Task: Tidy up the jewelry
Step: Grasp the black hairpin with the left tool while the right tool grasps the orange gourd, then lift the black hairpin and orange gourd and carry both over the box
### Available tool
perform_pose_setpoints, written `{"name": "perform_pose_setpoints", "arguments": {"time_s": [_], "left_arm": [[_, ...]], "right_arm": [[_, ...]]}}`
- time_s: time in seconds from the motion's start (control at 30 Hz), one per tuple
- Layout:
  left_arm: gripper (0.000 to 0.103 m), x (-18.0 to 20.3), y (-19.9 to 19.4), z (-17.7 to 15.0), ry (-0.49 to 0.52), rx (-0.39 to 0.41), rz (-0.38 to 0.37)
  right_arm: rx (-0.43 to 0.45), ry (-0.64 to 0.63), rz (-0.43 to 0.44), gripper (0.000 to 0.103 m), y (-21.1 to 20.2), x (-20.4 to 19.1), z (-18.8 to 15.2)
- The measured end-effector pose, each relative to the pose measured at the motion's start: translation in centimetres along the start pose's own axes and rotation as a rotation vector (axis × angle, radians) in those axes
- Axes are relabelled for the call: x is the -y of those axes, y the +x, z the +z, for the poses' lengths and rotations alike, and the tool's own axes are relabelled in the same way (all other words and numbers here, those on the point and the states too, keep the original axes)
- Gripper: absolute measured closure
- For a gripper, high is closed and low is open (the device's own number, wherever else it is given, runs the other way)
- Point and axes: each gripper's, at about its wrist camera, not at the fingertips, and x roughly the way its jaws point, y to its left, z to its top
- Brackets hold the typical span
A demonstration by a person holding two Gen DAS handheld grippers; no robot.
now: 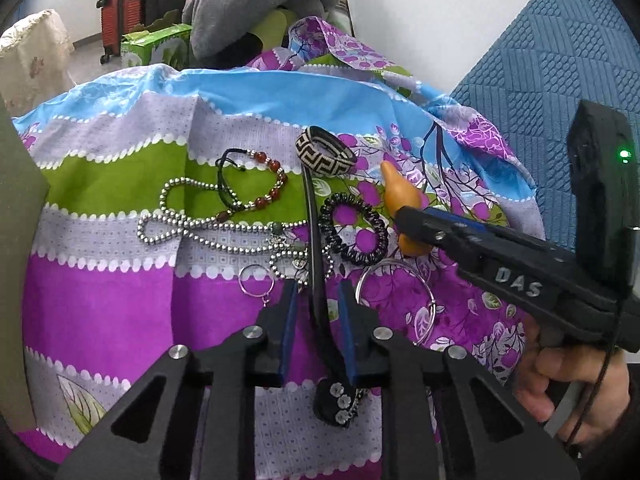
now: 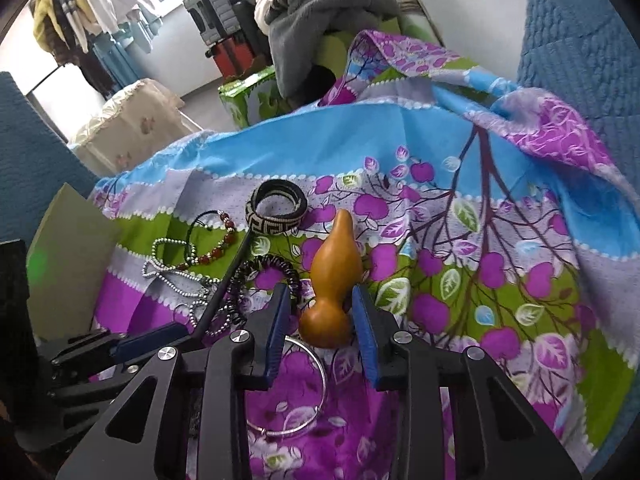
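Jewelry lies on a flowered cloth (image 1: 100, 312). My left gripper (image 1: 318, 294) is open around a black headband (image 1: 314, 240) with white flowers at its near end; the band runs between the fingers without visible contact. My right gripper (image 2: 322, 298) is open around an orange gourd pendant (image 2: 330, 280), one finger on each side of it. It also shows in the left wrist view (image 1: 400, 188). Nearby lie a woven black-and-cream bangle (image 1: 326, 152), a red bead bracelet (image 1: 268, 178), a silver bead chain (image 1: 192, 224), a black spiral hair tie (image 1: 354, 228) and a silver bangle (image 2: 308, 392).
A small silver ring (image 1: 256, 282) lies left of my left fingers. A green box (image 2: 248, 96), a grey garment pile (image 2: 320, 12) and suitcases (image 1: 120, 12) stand behind the cloth. A blue quilted surface (image 1: 552, 60) is at the right. An olive board (image 2: 68, 260) stands at the left.
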Motion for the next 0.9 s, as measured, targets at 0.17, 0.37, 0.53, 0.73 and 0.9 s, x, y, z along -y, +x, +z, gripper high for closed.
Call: {"name": "perform_pose_setpoints", "arguments": {"time_s": [0.17,0.37,0.53,0.73,0.9], "left_arm": [[0.085,0.3,0.5,0.6,0.037,0.001,0.016],[0.087,0.3,1.3,0.8,0.046,-0.019,0.022],[0.094,0.7,1.5,0.8,0.069,-0.016,0.044],[0.095,0.6,0.9,0.9,0.056,-0.004,0.047],[0.095,0.4,-0.5,1.0,0.05,0.016,0.038]], "right_arm": [[-0.019,0.022,0.009,0.077,0.8,0.3,0.1],[-0.022,0.03,-0.002,0.078,1.1,0.6,-0.1],[-0.022,0.016,-0.013,0.078,1.1,0.4,-0.1],[-0.019,0.004,-0.03,0.078,0.5,-0.2,-0.1],[0.005,-0.012,-0.034,0.079,-0.9,-1.3,0.0]]}}
